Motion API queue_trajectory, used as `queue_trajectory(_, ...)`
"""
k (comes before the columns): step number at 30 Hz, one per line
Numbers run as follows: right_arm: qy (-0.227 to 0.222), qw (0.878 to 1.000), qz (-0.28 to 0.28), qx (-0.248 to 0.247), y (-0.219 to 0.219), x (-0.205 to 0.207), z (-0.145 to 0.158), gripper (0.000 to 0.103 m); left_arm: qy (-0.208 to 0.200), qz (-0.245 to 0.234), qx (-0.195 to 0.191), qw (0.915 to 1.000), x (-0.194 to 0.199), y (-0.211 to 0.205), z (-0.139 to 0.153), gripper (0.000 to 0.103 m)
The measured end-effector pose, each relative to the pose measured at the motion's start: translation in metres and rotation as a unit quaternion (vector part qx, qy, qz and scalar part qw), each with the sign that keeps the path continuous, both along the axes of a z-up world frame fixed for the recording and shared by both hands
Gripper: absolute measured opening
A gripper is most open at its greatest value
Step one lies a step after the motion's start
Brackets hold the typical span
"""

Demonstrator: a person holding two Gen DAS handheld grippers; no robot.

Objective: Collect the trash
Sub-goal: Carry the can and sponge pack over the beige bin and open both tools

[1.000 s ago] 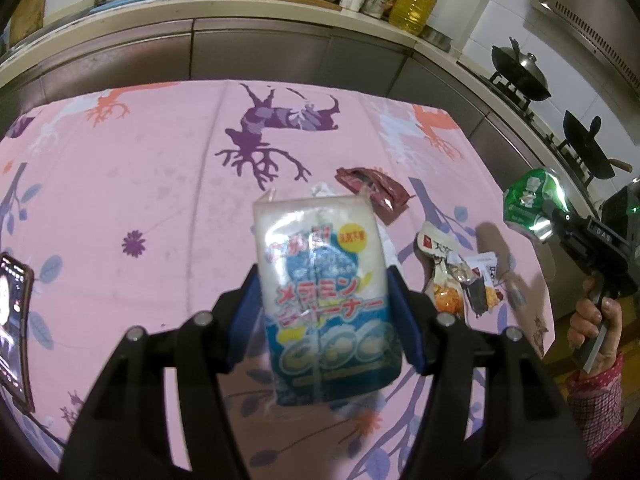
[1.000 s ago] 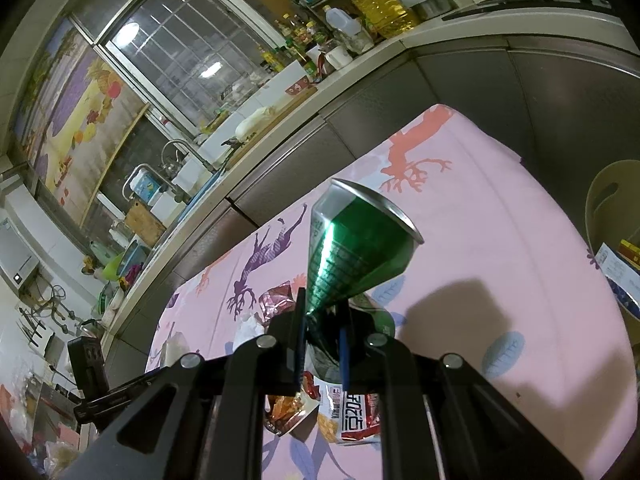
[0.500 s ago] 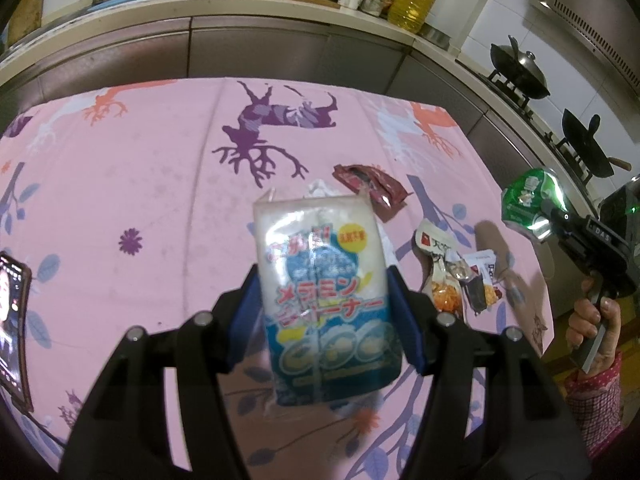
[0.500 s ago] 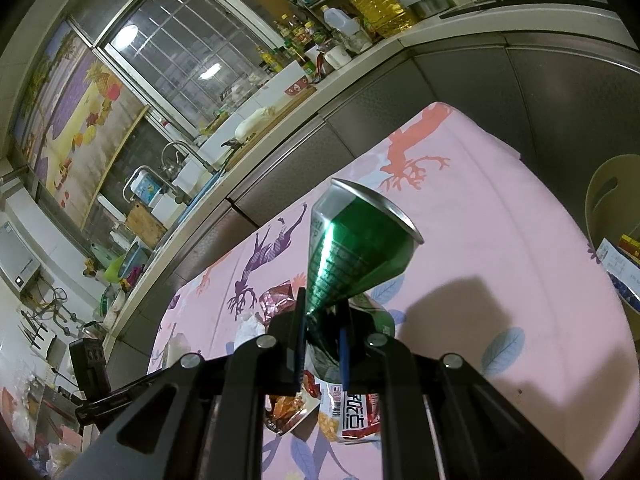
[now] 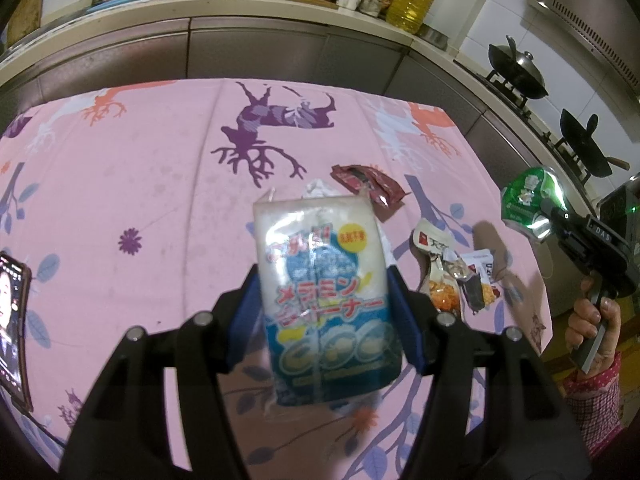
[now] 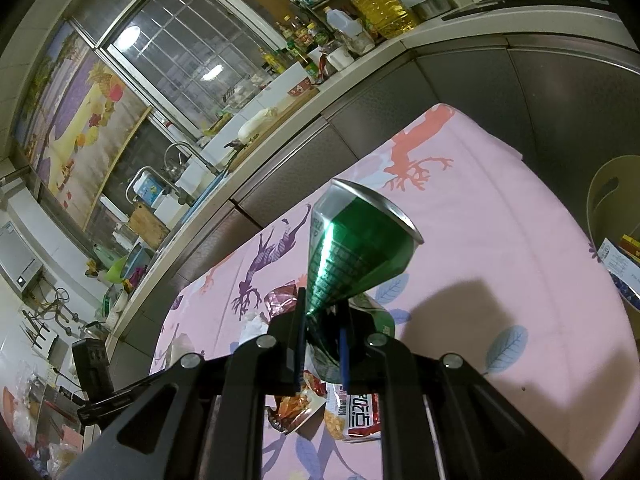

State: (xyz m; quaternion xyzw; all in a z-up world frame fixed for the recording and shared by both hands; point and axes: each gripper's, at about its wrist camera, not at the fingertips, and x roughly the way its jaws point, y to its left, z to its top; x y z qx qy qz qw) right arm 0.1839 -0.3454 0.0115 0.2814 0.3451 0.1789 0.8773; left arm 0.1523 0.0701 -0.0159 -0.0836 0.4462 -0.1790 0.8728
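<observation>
My left gripper (image 5: 326,300) is shut on a white and blue sponge packet (image 5: 324,288), held above the pink tablecloth (image 5: 140,184). My right gripper (image 6: 324,344) is shut on a crushed green can (image 6: 352,256), held up over the table's right side; the can also shows in the left wrist view (image 5: 528,204). On the cloth lie a dark red wrapper (image 5: 368,184), a crumpled white tissue (image 5: 318,190) and snack wrappers (image 5: 456,276). The snack wrappers also show under the right gripper (image 6: 352,416).
A phone (image 5: 12,320) lies at the table's left edge. A pale bin (image 6: 616,208) with paper in it stands past the table's right edge. Behind are the kitchen counter (image 5: 240,8), an oil bottle (image 5: 410,4) and woks (image 5: 520,68) on the stove.
Both grippers keep their hold. The right gripper with the can has drifted slightly; the left view has barely shifted.
</observation>
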Motion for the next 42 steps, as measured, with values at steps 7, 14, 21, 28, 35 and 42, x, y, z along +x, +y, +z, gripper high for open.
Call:
queue_trajectory(7, -0.006, 1.000, -0.003, 0.002, -0.001, -0.002, 0.006, 0.010, -0.003, -0.007, 0.000, 1.0000, 0.000, -0.008, 0.004, 0.059)
queue_trajectory(14, -0.017, 1.000, -0.020, 0.007, -0.017, -0.014, 0.016, 0.010, -0.017, -0.045, -0.008, 0.9988, 0.011, -0.036, 0.025, 0.059)
queue_trajectory(21, -0.047, 0.996, -0.074, -0.001, -0.073, -0.037, 0.030, 0.010, -0.032, -0.127, -0.004, 0.9913, 0.032, -0.127, 0.056, 0.059)
queue_trajectory(28, -0.052, 0.986, -0.156, -0.042, -0.155, -0.064, 0.027, 0.010, -0.037, -0.245, -0.021, 0.9686, 0.053, -0.282, 0.079, 0.059)
queue_trajectory(35, -0.005, 0.981, -0.189, -0.032, -0.207, -0.064, -0.026, 0.010, 0.015, -0.332, -0.045, 0.9419, 0.073, -0.438, 0.051, 0.059)
queue_trajectory(42, 0.044, 0.981, -0.178, 0.068, -0.255, -0.022, -0.084, 0.011, 0.055, -0.355, -0.033, 0.9327, 0.082, -0.506, 0.008, 0.060)
